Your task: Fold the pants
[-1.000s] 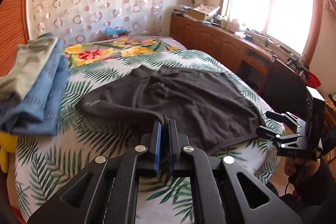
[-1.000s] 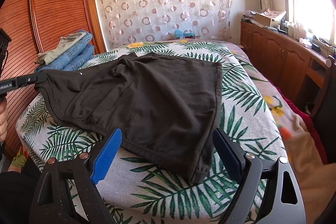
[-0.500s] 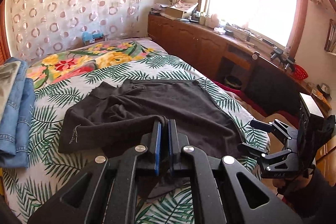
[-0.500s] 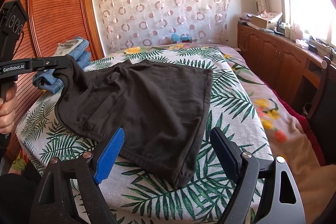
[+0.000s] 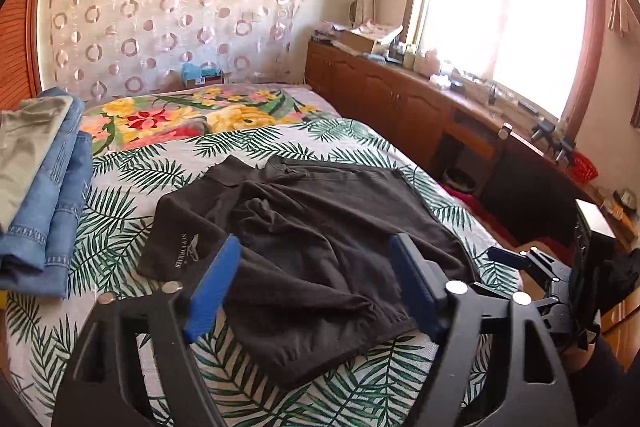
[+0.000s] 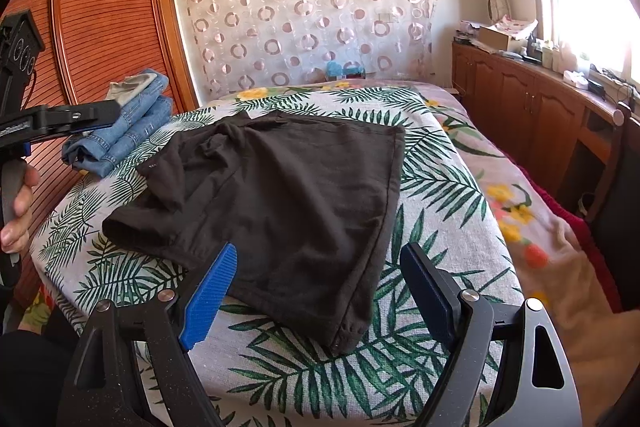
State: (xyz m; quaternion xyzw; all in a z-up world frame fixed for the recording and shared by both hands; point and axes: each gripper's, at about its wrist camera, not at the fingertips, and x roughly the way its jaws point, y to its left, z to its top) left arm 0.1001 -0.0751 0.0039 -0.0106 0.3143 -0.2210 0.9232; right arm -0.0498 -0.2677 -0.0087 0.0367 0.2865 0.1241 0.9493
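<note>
- A second ago the left gripper (image 5: 316, 291) was pressed together on a corner of the black pants (image 5: 320, 251) and held it up; now its jaws are opening, the cloth has dropped, and nothing is pinched between the blue pads.
- The pants now lie folded over on themselves near the front edge of the bed (image 5: 256, 147), the left side rumpled in soft ridges.
- The right gripper (image 6: 316, 291) is as it was: jaws spread wide, empty, hovering over the front hem of the pants (image 6: 288, 195).
- Only the left wrist view shows small white lettering on the folded-over flap and the right gripper (image 5: 520, 267) at the bed's right edge.
- Only the right wrist view shows the person's hand (image 6: 18, 211) gripping the left tool's handle, and the slatted wooden wardrobe (image 6: 100, 19).
- The pants are matte, soft knit; the sheet has a green palm-leaf print; stiff blue jeans (image 5: 48, 219) sit stacked at the bed's left edge.
</note>
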